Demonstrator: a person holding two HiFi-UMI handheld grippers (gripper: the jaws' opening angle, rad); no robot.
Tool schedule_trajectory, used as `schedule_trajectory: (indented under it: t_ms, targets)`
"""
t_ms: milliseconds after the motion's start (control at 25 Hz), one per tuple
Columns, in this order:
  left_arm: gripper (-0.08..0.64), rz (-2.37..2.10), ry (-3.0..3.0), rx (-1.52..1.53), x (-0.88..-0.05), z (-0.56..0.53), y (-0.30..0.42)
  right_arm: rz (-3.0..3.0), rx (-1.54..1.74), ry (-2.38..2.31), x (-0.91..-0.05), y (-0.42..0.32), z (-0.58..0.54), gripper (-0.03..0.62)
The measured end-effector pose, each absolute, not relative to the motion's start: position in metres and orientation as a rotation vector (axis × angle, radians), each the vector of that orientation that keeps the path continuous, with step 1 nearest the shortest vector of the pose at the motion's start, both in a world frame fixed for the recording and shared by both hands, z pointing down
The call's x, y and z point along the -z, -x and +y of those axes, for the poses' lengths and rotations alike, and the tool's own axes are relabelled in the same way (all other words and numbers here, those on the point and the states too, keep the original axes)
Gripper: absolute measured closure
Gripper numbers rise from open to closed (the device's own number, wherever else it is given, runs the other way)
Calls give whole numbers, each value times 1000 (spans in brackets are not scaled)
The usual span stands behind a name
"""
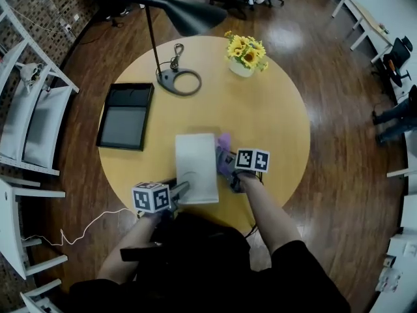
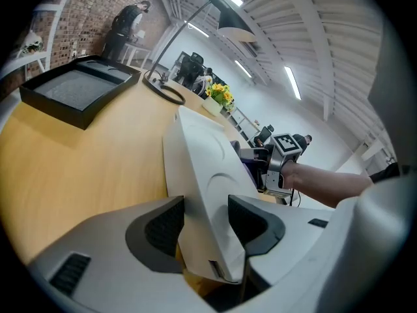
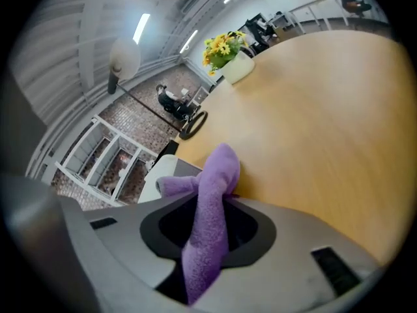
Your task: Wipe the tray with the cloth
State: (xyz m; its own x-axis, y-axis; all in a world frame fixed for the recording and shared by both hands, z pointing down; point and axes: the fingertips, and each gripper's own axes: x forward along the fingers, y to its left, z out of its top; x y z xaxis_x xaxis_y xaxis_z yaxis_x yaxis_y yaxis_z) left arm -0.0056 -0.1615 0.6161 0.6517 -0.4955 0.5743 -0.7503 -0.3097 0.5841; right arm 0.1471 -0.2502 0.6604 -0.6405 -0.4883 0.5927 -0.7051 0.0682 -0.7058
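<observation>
Round wooden surface (image 1: 273,122) seen from above. White tray (image 1: 195,158) sits near front edge, before person. Left gripper (image 1: 181,189): jaws clamped on tray's near left corner. Right gripper (image 1: 229,165): jaws closed on purple cloth (image 3: 212,201), held just beside tray's right edge. Black tray (image 1: 126,116) well apart at left. Lamp base (image 1: 179,81) and sunflower pot (image 1: 245,56) at far side.

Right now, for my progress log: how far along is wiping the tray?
Done: the purple cloth is gripped in the right gripper, and the left gripper clamps the near edge of the white tray. In hand: the cloth sits by the tray's right edge, but I can't tell if it touches. Left: the wiping itself. The tray's surface gives no sign of strokes already made.
</observation>
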Motion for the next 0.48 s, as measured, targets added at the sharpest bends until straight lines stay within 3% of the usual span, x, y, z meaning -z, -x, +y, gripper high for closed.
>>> schedule_trajectory:
  t_ms: [480]
  targets:
    - [351, -981, -2025, -363, -615, -160, 2, -2098, -1548, -1042, -661, -151, -219, 499]
